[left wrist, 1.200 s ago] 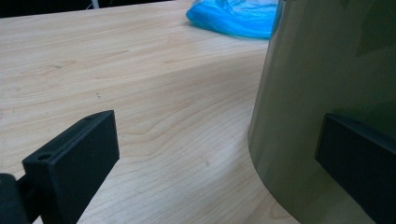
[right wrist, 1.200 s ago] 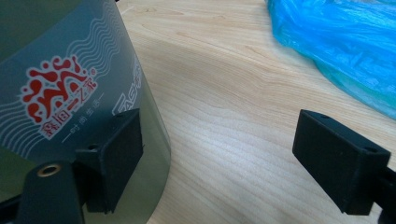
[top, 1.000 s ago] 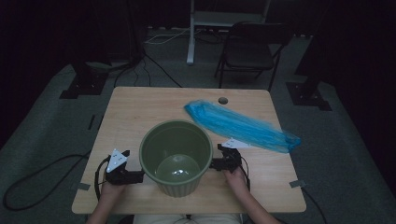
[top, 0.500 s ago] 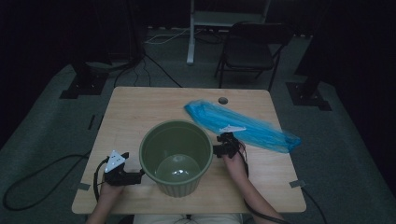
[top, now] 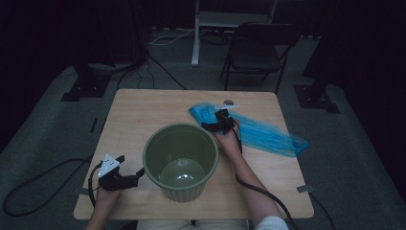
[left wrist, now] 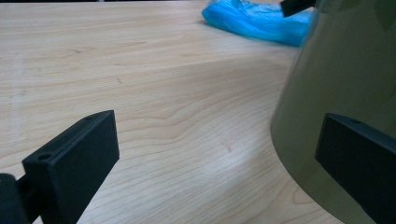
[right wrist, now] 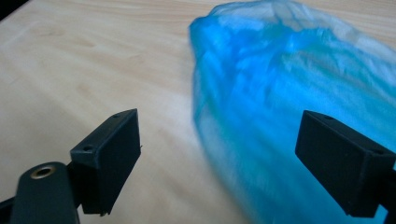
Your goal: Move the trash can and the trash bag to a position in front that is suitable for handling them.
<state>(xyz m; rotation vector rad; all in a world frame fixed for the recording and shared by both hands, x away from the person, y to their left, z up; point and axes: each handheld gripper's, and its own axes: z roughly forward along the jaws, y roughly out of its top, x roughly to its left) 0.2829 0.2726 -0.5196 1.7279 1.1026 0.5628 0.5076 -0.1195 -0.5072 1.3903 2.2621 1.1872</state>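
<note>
1. Dark room, pale wooden surface point(top: 143, 110); a green bin point(top: 180, 160) stands near the front edge.
2. A crumpled blue bag point(top: 261, 132) lies beside it, not yet lifted.
3. The right tongs point(top: 214, 125) have just reopened wide, reaching its near end.
4. The left tongs point(top: 135, 176) gape just beside the bin, gripping nothing.

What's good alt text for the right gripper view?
The right gripper, black jaws wide apart, faces a crumpled blue plastic bag on a light wooden table. The bag's near end lies ahead of the jaws, not yet gripped.
</note>
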